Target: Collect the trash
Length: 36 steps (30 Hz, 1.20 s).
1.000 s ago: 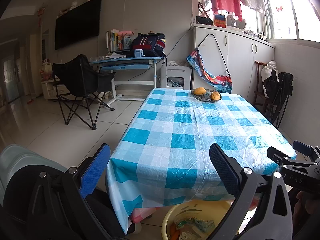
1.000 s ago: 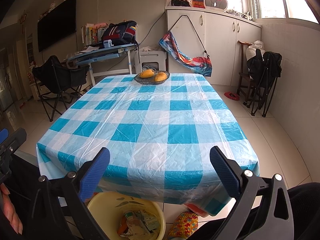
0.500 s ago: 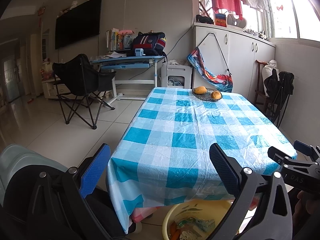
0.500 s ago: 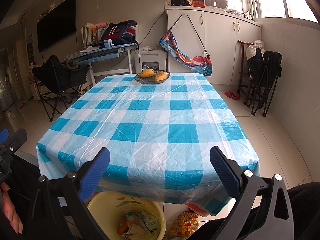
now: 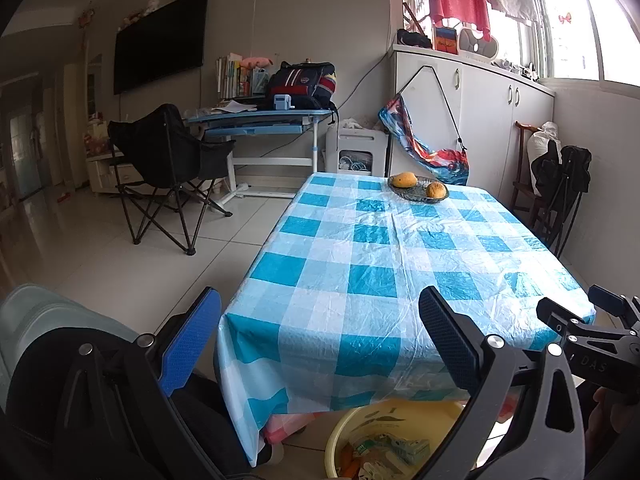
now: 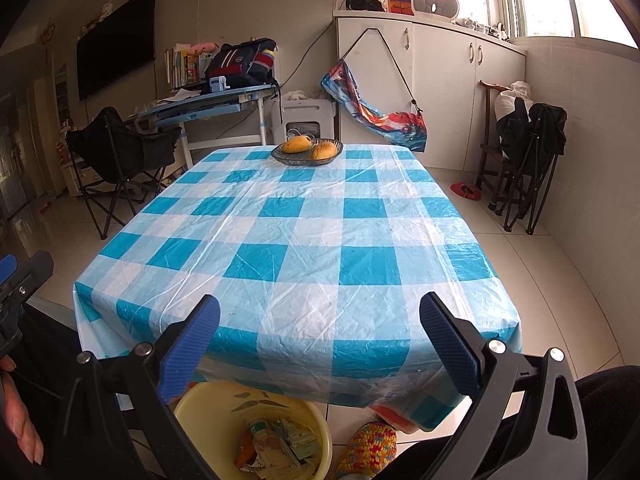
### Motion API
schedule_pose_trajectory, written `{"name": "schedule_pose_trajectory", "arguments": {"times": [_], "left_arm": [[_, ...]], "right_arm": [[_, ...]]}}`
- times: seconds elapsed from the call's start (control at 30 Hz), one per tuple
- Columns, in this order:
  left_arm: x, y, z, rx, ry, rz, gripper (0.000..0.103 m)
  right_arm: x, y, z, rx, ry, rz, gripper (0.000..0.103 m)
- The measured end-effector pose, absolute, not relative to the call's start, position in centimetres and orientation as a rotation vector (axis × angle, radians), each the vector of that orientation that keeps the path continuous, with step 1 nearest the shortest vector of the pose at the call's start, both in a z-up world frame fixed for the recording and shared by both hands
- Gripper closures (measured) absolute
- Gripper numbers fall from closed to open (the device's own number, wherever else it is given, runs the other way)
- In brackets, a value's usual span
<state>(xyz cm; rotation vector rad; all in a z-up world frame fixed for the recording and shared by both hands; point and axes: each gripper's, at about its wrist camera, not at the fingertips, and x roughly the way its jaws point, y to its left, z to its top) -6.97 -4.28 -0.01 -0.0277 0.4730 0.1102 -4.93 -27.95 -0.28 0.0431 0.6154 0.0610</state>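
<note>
A yellow basin (image 6: pixel 216 404) holding several wrappers and other trash (image 6: pixel 276 444) stands on the floor under the table's near edge; the left wrist view shows the basin (image 5: pixel 360 420) too. The table wears a blue-and-white checked cloth (image 6: pixel 312 240). My left gripper (image 5: pixel 320 340) hangs open before the table's near left corner, nothing between its fingers. My right gripper (image 6: pixel 320 344) is open above the basin, also holding nothing. The right gripper (image 5: pixel 576 320) shows at the right edge of the left wrist view.
A dark dish with two mangoes (image 6: pixel 307 149) sits at the table's far end. A black folding chair (image 5: pixel 168 168) and a blue desk (image 5: pixel 260 120) stand left. Folded chairs (image 6: pixel 528 148) lean on the right wall. A crocheted slipper (image 6: pixel 368 448) lies beside the basin.
</note>
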Motion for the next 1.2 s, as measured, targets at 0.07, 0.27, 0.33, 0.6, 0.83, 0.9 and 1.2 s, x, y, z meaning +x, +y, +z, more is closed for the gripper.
{"name": "schedule_pose_trajectory", "arguments": {"times": [0.07, 0.27, 0.33, 0.6, 0.83, 0.9, 1.2], "left_arm": [[-6.94, -4.34, -0.08, -0.024, 0.475, 0.111, 0.007], [-6.91, -4.71, -0.29, -0.009, 0.482, 0.105, 0.007], [-6.91, -4.87, -0.36, -0.003, 0.485, 0.103, 0.007], [-6.82, -5.16, -0.58, 0.010, 0.497, 0.099, 0.007], [-6.62, -4.97, -0.65, 0.001, 0.508, 0.101, 0.007], [-6.64, -4.95, -0.64, 0.001, 0.507, 0.102, 0.007], [-6.58, -4.89, -0.62, 0.002, 0.507, 0.107, 0.007]], "right_arm": [[-4.93, -27.98, -0.28, 0.045, 0.615, 0.061, 0.007], [-4.95, -28.15, -0.08, 0.056, 0.608, 0.068, 0.007], [-4.97, -28.17, -0.01, 0.058, 0.606, 0.071, 0.007], [-4.95, -28.14, -0.01, 0.054, 0.609, 0.073, 0.007], [-4.97, -27.95, -0.01, 0.043, 0.611, 0.079, 0.007], [-4.92, -27.88, -0.03, 0.043, 0.613, 0.081, 0.007], [-4.87, -27.84, -0.06, 0.043, 0.615, 0.082, 0.007]]}}
